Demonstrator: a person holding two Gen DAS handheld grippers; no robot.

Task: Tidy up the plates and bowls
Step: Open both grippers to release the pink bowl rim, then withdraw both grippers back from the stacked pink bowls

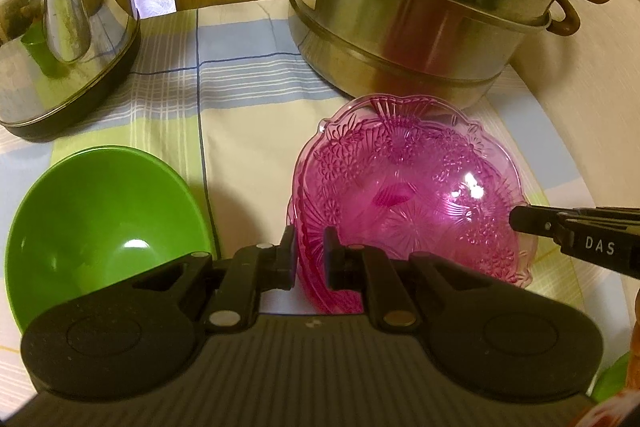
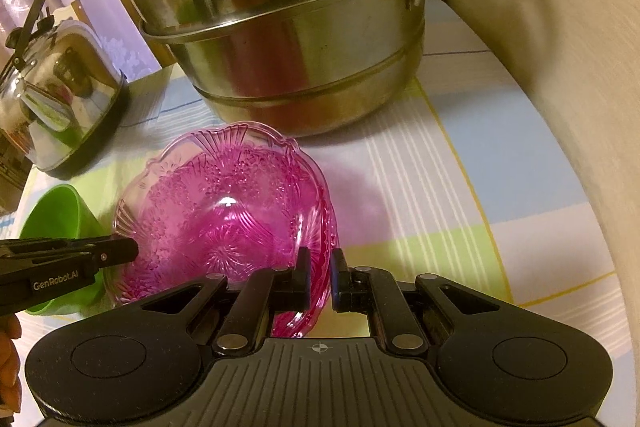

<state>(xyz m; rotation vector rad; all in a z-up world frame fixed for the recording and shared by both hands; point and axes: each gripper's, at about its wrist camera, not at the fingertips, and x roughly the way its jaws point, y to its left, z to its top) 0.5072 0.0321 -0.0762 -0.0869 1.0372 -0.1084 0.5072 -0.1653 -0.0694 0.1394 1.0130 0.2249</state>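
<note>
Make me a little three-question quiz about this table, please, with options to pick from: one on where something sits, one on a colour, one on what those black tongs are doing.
1. Where is the green bowl relative to the pink glass dish, seen from the left tongs' camera?
A. To its left
B. Inside it
C. Behind the steamer pot

2. What colour are the handles of the steel steamer pot?
A. Blue
B. Brown
C. White

3. What are the left tongs and the right tongs doing?
A. Both wide open above the dish
B. One grips the kettle
C. Each is clamped on the pink dish's rim, on opposite sides

Answers: 1 A, the bowl lies left of the dish on the checked cloth. 2 B, the curved grips are brown. 3 C, each wrist view shows the rim pinched between its fingers.
</note>
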